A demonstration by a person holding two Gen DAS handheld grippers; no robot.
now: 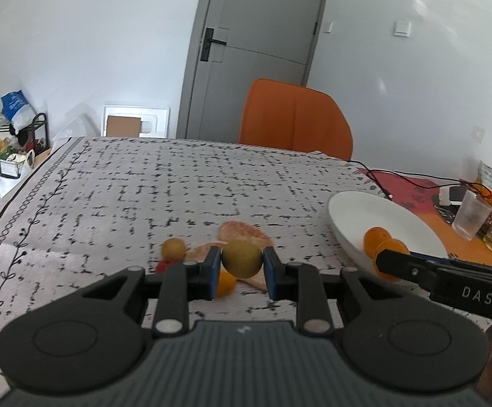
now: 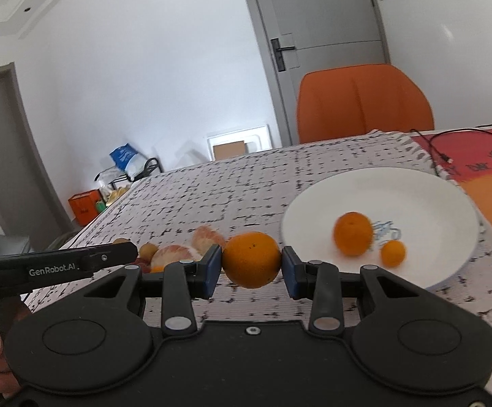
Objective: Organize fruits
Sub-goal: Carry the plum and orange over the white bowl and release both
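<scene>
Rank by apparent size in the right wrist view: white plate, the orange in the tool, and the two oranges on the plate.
1. white plate
2. held orange, though it is nearest the camera
3. larger plate orange
4. small plate orange

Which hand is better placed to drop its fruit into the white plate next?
Probably right: the right gripper holds its round orange beside the white plate; the left gripper, gripping an olive-green fruit, sits farther away.
</scene>
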